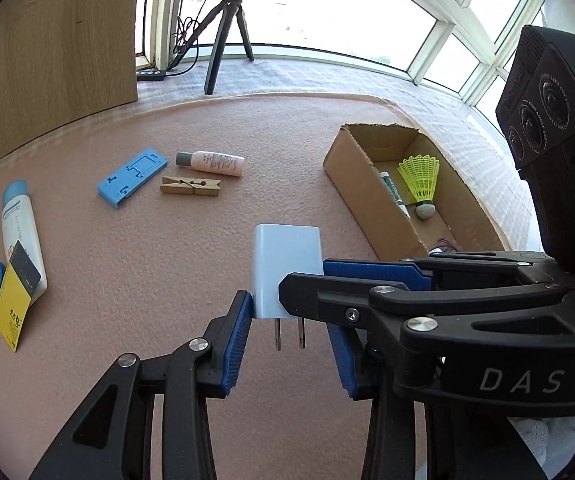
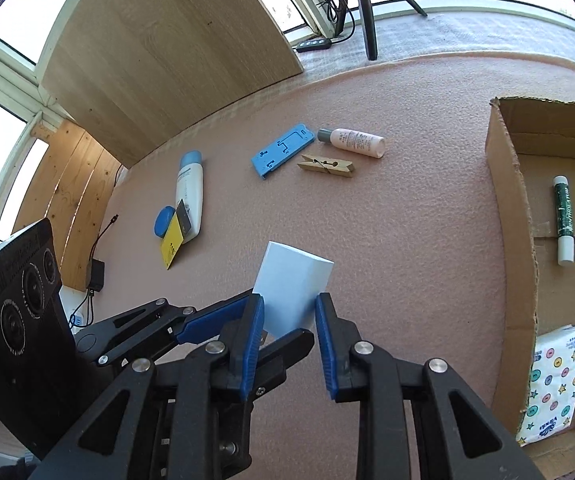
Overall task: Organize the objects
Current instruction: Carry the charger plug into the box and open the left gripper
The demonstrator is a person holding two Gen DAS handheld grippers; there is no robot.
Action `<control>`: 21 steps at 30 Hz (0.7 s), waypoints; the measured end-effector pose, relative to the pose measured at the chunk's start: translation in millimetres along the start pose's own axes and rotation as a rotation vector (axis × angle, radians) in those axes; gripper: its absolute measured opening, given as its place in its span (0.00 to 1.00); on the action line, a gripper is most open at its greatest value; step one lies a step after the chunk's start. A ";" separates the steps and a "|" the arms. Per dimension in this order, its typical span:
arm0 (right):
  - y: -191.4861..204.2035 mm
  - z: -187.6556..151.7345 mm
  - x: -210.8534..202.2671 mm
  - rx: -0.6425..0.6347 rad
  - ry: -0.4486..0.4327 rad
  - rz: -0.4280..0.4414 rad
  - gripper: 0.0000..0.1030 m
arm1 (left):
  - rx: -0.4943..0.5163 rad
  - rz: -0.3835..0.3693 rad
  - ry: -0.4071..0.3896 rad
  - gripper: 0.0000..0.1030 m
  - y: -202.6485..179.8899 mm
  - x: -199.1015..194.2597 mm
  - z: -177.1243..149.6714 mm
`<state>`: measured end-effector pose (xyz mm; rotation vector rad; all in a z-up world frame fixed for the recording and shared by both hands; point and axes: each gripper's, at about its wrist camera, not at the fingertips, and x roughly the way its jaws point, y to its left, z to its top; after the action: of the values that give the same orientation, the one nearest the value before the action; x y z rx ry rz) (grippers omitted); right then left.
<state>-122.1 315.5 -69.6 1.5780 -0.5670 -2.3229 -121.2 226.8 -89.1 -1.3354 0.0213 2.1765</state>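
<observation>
Gripping: white charger [image 1: 287, 268] is being pinched between the blue pads of both grippers, above the pink mat [image 1: 167, 280]
Left gripper [image 1: 291, 320]: closed on the charger's lower part, its 2 prongs pointing toward the camera
Right gripper [image 2: 289, 320]: clamped on the charger from the other side
Cardboard box [image 1: 367, 184]: a shuttlecock [image 1: 421, 180] and a glue stick [image 2: 563, 220] are being held inside
Mat: clothespin [image 1: 191, 187] lying beside a small bottle [image 1: 215, 163]

Both wrist cams sit close above the pink mat [image 1: 167, 260], looking down-forward toward the window at 12 o'clock, sharing the charger [image 1: 285, 268] dead center and the box [image 2: 507, 208] around 2 o'clock.
</observation>
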 end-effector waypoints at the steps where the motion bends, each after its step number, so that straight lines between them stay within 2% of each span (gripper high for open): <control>1: -5.1 0.6 -8.7 0.006 -0.015 -0.012 0.24 | 0.017 -0.008 -0.004 0.40 -10.2 1.8 4.3; 11: -74.4 -2.0 -80.4 0.096 -0.124 -0.096 0.24 | 0.160 -0.089 -0.002 0.40 -99.6 38.2 40.4; 21: -130.1 -6.3 -100.4 0.179 -0.141 -0.140 0.24 | 0.223 -0.132 0.055 0.40 -149.0 80.4 52.4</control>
<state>-80.5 473.3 -49.6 1.5847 -0.7370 -2.5667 -118.7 404.0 -87.7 -1.2333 0.1859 1.9637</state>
